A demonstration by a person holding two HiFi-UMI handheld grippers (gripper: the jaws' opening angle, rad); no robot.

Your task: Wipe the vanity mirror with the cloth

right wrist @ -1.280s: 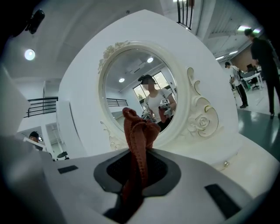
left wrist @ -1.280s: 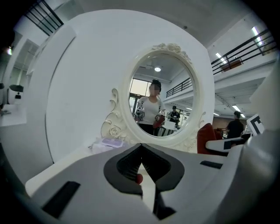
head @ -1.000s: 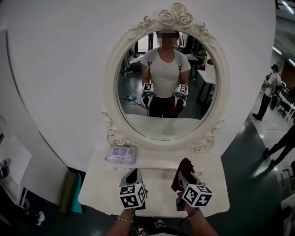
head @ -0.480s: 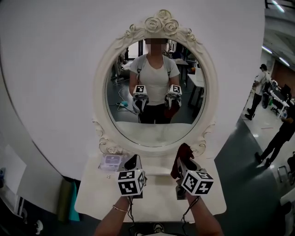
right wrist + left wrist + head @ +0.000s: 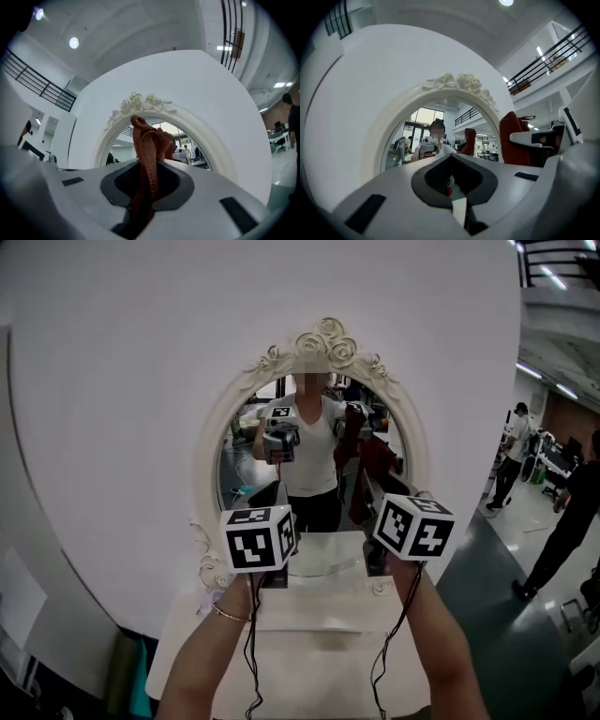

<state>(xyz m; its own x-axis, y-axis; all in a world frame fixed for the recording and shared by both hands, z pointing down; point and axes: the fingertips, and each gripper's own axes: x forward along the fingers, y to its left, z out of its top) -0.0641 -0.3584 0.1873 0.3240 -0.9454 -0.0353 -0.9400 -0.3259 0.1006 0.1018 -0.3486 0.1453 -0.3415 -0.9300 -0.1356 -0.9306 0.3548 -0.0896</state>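
Note:
The oval vanity mirror (image 5: 314,460) in its white rose-topped frame (image 5: 323,341) stands on a white vanity. My right gripper (image 5: 380,491) is raised in front of the glass's right half, shut on a dark red cloth (image 5: 371,472) that bunches up above its jaws. In the right gripper view the cloth (image 5: 147,145) rises out of the gripper (image 5: 147,173) toward the mirror's top (image 5: 140,102). My left gripper (image 5: 269,498) hangs level beside it at the glass's lower left, jaws together with nothing held. Its own view shows the gripper (image 5: 452,185), the mirror (image 5: 440,136) and the cloth (image 5: 512,138) to the right.
The white vanity top (image 5: 309,643) lies below my forearms. A curved white wall (image 5: 112,427) backs the mirror. Two people (image 5: 511,456) stand on the dark floor at the right. A green object (image 5: 127,676) leans low at the left.
Both grippers have risen from just above the vanity top to mirror height, the right one carrying the red cloth. The head view has tilted up and the mirror sits lower.

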